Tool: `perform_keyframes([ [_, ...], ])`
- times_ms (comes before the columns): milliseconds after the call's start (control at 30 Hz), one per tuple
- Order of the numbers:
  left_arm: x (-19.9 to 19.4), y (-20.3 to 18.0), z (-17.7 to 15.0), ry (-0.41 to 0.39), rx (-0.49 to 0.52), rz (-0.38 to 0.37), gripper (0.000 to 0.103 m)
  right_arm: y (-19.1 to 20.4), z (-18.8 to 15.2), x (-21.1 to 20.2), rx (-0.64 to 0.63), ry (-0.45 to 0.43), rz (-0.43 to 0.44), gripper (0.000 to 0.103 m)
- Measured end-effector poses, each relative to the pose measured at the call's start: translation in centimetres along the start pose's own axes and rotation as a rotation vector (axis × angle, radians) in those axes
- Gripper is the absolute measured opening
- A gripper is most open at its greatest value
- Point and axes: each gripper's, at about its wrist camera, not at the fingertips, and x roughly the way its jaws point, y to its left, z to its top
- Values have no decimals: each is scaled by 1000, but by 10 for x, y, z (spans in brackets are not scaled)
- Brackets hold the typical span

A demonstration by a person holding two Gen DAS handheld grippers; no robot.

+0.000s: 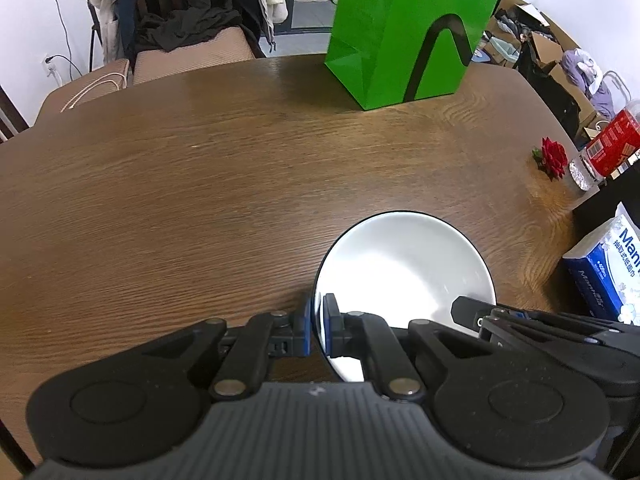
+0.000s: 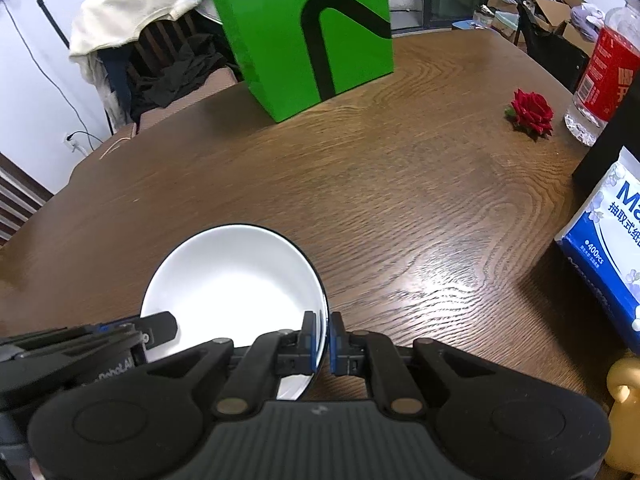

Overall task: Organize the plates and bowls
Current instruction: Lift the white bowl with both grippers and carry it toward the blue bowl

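Left gripper (image 1: 319, 326): my pads clamp the white bowl's (image 1: 404, 264) left rim.
Right gripper (image 2: 323, 340): clamps its right rim.
Bowl: near tabletop's (image 1: 200, 184) front edge.
Right view only: gold figurine (image 2: 624, 412).

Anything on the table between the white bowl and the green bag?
Nothing: only bare wooden table lies between the white bowl and the green bag, clear in both wrist views.
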Motion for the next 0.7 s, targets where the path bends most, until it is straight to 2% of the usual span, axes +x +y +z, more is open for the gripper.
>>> perform_keyframes([
  [700,-56,62,-29,-44,-55,43,7,72,-30,-36,-75,-16,40,6],
])
